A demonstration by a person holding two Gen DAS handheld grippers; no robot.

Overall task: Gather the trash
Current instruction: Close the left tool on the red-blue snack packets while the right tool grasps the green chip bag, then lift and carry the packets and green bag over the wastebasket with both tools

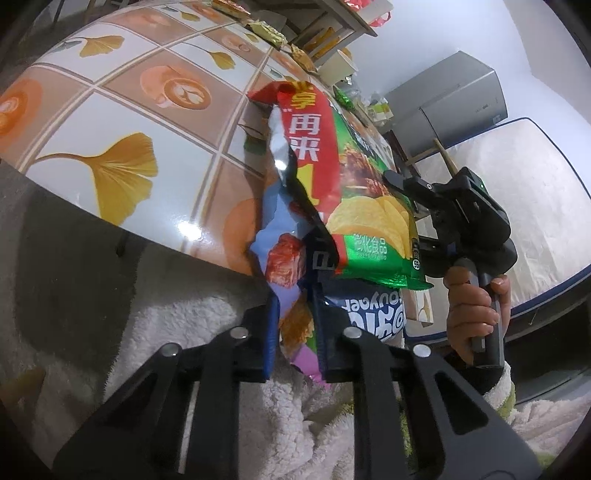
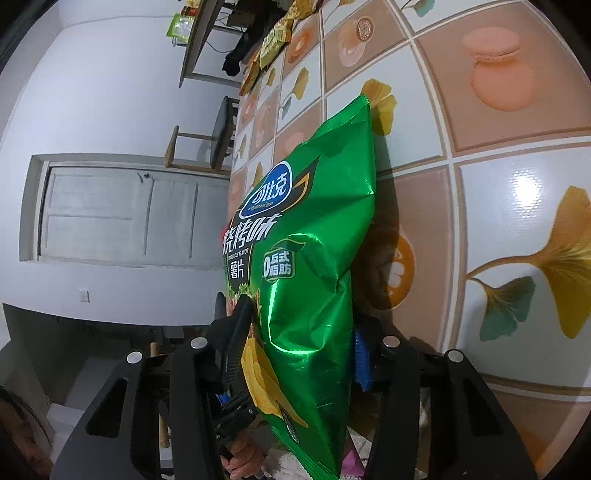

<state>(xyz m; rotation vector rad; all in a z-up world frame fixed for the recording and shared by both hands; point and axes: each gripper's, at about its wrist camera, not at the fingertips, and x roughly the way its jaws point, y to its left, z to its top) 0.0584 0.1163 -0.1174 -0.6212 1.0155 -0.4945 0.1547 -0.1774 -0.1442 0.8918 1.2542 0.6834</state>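
In the left wrist view my left gripper (image 1: 295, 328) is shut on a crumpled purple snack wrapper (image 1: 284, 258) at the near edge of the table (image 1: 129, 110). A green chip bag (image 1: 369, 206) with a red strip leans over that wrapper. A hand (image 1: 469, 314) holds my right gripper (image 1: 402, 184), whose finger lies against the bag's right side. In the right wrist view the green chip bag (image 2: 314, 258) fills the gap of my right gripper (image 2: 295, 354). It stands on edge, and both pads press its sides.
The table wears a glossy cloth (image 2: 498, 184) printed with ginkgo leaves and coffee cups. More wrappers (image 1: 266, 31) and a paper cup (image 1: 338, 66) sit at its far end. A grey cabinet (image 1: 454, 99) and a mattress (image 1: 517, 192) stand to the right. A stool (image 2: 199, 147) stands before a door (image 2: 122, 214).
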